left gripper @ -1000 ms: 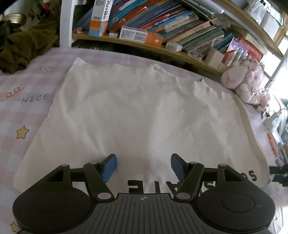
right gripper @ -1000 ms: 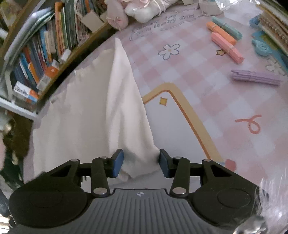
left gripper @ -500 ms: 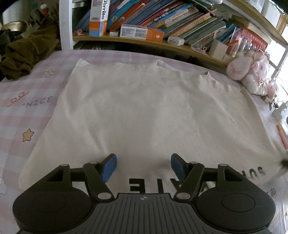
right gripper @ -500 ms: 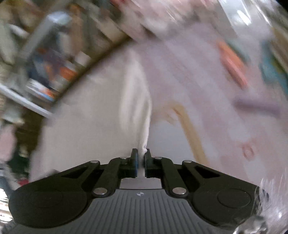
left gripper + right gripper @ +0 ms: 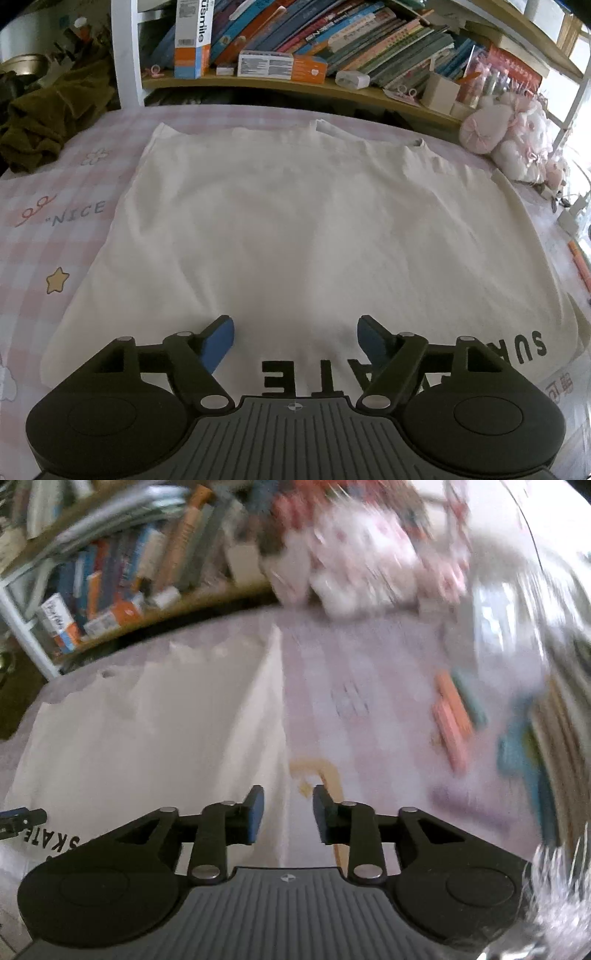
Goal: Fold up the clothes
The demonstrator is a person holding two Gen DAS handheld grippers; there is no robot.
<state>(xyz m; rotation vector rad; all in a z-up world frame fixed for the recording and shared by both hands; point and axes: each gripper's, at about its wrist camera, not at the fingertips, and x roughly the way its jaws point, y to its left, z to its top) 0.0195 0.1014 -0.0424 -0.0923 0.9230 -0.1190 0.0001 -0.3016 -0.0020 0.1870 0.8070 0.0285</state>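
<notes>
A cream T-shirt (image 5: 295,221) with black lettering lies spread flat on the pink checked cover (image 5: 44,258). My left gripper (image 5: 295,332) hovers over its near edge, just above the letters. Its jaws are opening and nothing is between the blue pads (image 5: 218,343). In the blurred right wrist view, the T-shirt (image 5: 166,738) fills the left half. My right gripper (image 5: 284,812) is over the shirt's right edge. Its jaws are opening. The fabric edge runs under the gap, and the pads do not press on it.
A low shelf of books (image 5: 332,40) runs along the far side. Pink plush toys (image 5: 509,140) sit at the far right and a dark brown cloth (image 5: 40,125) at the far left. Orange, teal and purple markers (image 5: 454,720) lie on the cover to the right.
The right gripper closed on the shirt's raised right edge half a second ago; now its jaws stand apart, the edge lies lower and the view has rolled. The left jaws stand slightly wider.
</notes>
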